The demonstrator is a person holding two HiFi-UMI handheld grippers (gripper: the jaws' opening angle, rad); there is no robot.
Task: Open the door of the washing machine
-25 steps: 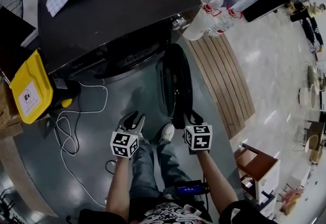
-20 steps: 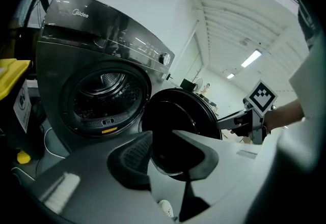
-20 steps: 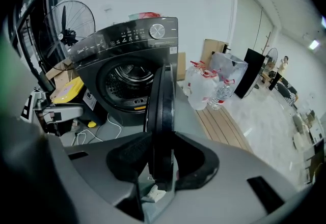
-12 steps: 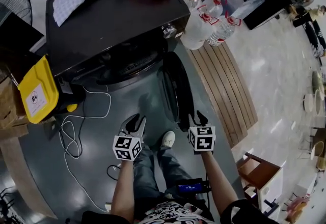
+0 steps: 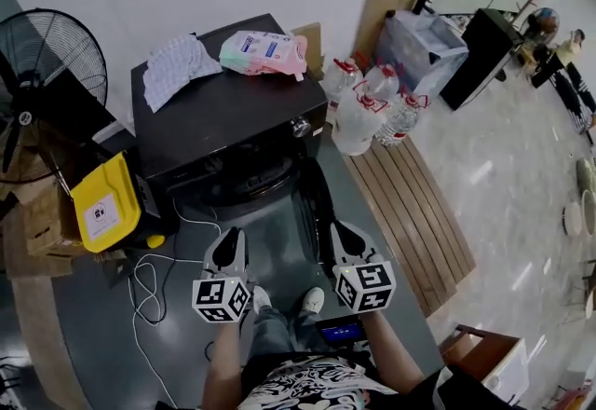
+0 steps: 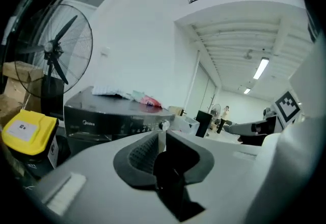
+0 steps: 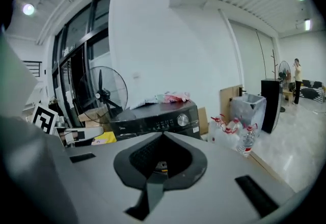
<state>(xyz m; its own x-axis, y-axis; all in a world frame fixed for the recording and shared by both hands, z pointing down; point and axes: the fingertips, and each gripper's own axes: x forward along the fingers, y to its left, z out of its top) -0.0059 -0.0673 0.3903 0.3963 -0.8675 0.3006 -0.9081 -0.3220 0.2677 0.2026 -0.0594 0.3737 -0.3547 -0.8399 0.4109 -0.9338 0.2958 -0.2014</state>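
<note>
The black washing machine (image 5: pixel 223 119) stands against the far wall, and its round door (image 5: pixel 315 198) is swung out to the right, edge-on, with the dark drum opening (image 5: pixel 247 177) showing. My left gripper (image 5: pixel 228 252) hovers in front of the machine, left of the door. Its jaws are closing, a thin gap is left, and nothing is between them (image 6: pixel 162 136). My right gripper (image 5: pixel 346 240) hangs beside the door's near edge, shut and empty (image 7: pixel 163 134). Both gripper views look level at the machine's front panel (image 6: pixel 102 116) (image 7: pixel 153 118).
A cloth (image 5: pixel 177 68) and a pink package (image 5: pixel 264 52) lie on the machine's top. A standing fan (image 5: pixel 51 63) and a yellow container (image 5: pixel 107 203) are at the left, with a white cable (image 5: pixel 154 278) on the floor. Water bottles (image 5: pixel 368 110) and wooden slats (image 5: pixel 400 203) are at the right.
Both grippers have risen from near the floor and tipped up toward level. Their jaws have drawn together from open. The door has stayed swung out.
</note>
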